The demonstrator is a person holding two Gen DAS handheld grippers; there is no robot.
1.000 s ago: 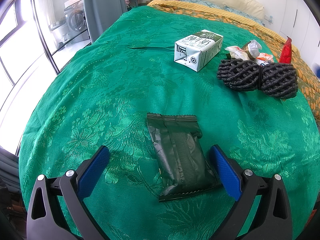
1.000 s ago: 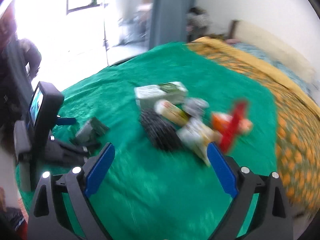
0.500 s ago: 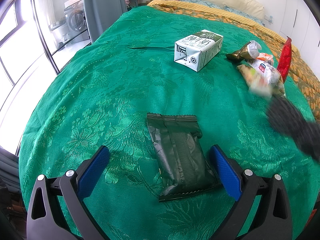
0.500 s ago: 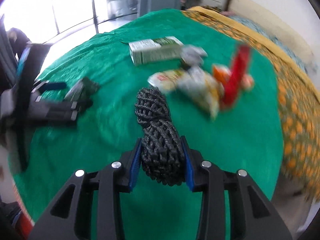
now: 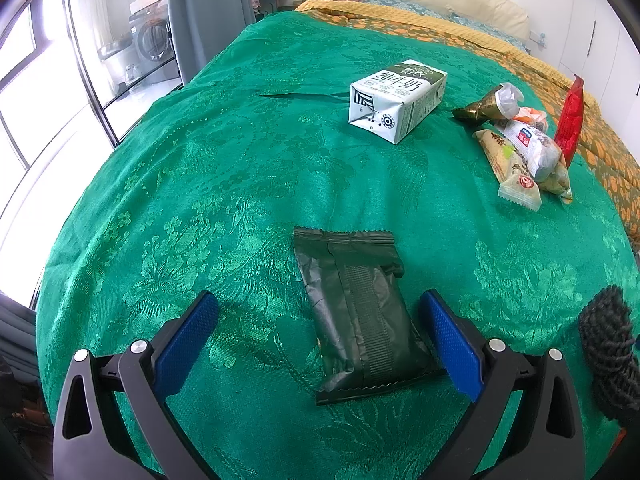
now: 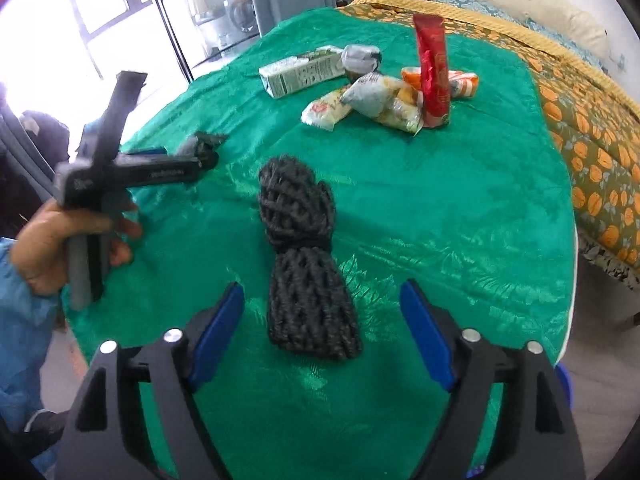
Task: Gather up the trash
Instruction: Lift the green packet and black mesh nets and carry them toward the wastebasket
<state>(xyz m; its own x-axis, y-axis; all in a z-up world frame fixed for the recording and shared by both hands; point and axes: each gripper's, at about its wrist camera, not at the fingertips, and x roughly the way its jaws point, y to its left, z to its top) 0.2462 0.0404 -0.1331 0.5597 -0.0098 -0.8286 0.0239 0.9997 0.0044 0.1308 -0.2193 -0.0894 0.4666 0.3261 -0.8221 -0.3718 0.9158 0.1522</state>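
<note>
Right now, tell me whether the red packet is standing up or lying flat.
Standing up: the red packet rises on end above the flat wrappers beside it.

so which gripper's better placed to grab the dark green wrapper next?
Left. The left gripper is open with the dark green wrapper lying between its fingers. The right gripper is open around the black foam net, off to the side.

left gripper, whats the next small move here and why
Probably ease the left gripper forward a little and close on the dark green wrapper. Its jaws stand open with the wrapper lying flat on the green cloth between them, nearer the right finger, untouched. The right gripper is also open, the black foam net lying between its fingers.
</note>
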